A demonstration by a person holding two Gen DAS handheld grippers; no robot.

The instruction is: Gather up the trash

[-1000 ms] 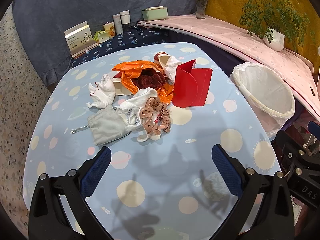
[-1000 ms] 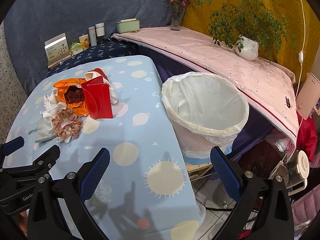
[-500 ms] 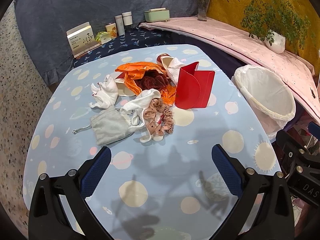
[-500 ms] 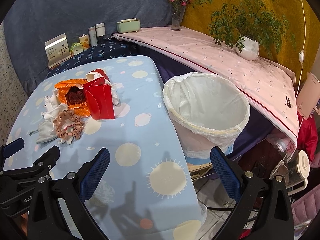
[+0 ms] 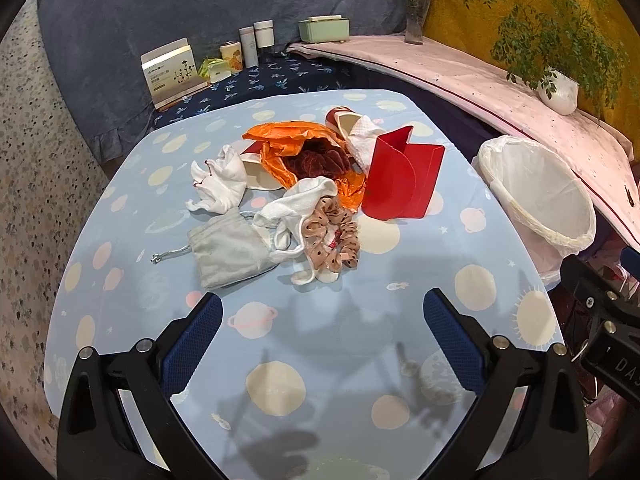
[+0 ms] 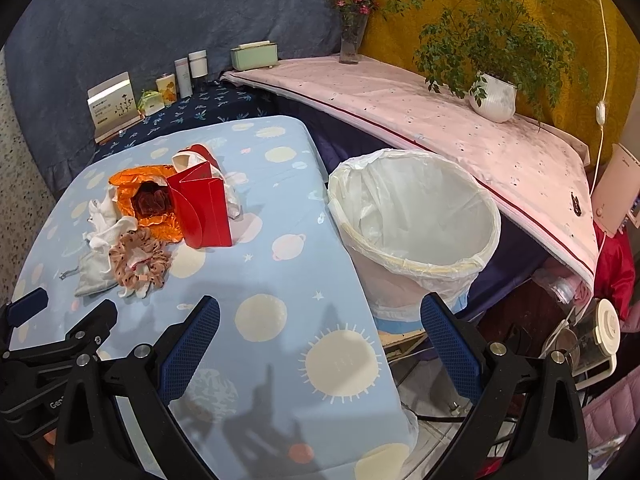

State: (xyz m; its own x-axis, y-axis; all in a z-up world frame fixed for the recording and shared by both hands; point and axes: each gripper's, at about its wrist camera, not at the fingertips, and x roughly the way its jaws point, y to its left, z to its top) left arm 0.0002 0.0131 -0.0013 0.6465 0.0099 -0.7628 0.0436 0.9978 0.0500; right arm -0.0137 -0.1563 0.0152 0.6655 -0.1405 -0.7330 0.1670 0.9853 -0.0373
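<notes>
Desk (image 5: 344,340): blue planet-print cloth.
Left gripper (image 5: 322,316): spread wide, holding nothing, above the bare cloth.
Right gripper (image 6: 320,320): likewise agape, unloaded.
Trash pile (image 5: 304,196): mid-desk, beyond the left gripper.
Bin (image 6: 416,216): white-lined, beside the desk's right edge.

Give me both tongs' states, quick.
Left tongs: open, holding nothing.
Right tongs: open, holding nothing.
</notes>
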